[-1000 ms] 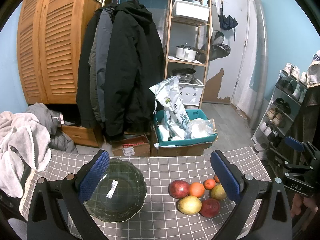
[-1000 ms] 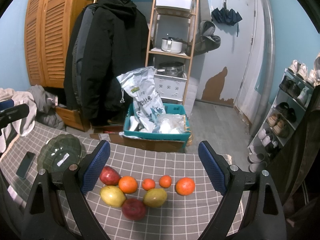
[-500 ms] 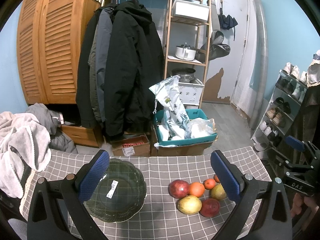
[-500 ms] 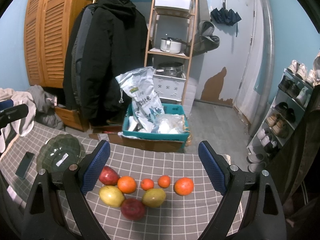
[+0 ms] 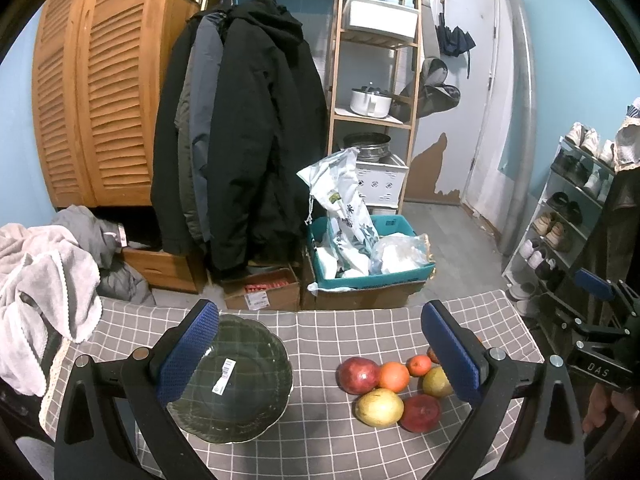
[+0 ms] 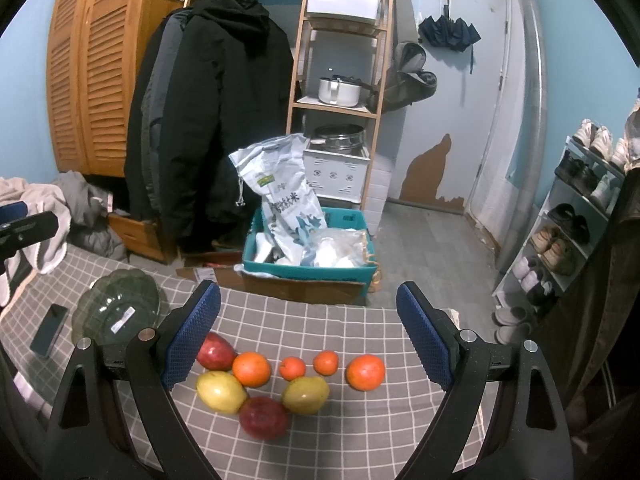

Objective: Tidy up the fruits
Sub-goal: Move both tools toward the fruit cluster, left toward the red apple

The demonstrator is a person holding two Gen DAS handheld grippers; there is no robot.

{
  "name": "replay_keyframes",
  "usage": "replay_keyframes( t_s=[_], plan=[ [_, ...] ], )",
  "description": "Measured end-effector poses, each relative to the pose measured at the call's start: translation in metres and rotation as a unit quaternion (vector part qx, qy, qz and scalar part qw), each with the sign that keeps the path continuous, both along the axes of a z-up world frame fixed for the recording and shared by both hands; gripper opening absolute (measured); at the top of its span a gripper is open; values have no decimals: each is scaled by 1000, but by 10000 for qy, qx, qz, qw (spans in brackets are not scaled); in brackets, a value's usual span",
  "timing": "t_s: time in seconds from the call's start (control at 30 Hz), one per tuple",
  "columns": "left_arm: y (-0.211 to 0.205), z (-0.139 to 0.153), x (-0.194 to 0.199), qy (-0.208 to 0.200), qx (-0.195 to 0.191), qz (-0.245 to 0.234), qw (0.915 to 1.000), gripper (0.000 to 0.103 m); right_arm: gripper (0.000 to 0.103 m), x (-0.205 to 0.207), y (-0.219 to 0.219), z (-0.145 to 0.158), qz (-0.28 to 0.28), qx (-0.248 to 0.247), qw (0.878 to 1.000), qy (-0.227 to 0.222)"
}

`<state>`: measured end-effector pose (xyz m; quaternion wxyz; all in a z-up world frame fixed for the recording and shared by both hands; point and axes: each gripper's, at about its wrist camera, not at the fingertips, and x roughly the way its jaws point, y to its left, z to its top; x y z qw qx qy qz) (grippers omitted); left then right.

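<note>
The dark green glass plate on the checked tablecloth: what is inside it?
The dark green glass plate holds only a white sticker label; no fruit. The left gripper's finger covers its left edge.

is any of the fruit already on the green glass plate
No, the green glass plate holds only a sticker label, while the fruit all lies in a cluster on the checked tablecloth to its right.

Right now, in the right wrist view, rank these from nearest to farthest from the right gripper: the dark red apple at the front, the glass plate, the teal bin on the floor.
1. Dark red apple: on the checked cloth, just ahead of the right gripper, slightly left.
2. Glass plate: far left on the table, beside a phone.
3. Teal bin: on the floor past the table's far edge.
</note>
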<state>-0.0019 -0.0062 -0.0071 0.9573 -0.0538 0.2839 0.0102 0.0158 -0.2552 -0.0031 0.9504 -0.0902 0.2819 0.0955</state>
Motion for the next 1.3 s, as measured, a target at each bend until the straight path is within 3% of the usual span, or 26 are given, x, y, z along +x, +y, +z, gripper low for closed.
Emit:
replay_keyframes(
  t_s=[0.17,0.43,0.53,0.73,0.83,1.3],
  plan=[
    [-3,-4,-3,55,17,-19,10000,102,88,0,0,-1,11,-3,10000,-2],
    [-6,-12,6,364,-332,-68,9988,102,88,5,-3,-4,-63,-38,9999,90],
    [-6,-18,12,439,-89,-96,9989,102,88,10,-5,-6,-112,-61,9998,155],
    [-14,-35,26,808,2,-203,9965,102,88,18,-22,-19,-227,-96,9991,349],
    [-17,-45,34,760,-163,-311,9965,102,88,22,-26,-24,-287,-115,9985,446],
    [-27,-87,66,1401,50,-422,9892,102,88,44,-52,-68,-633,-187,9915,1121]
  ],
)
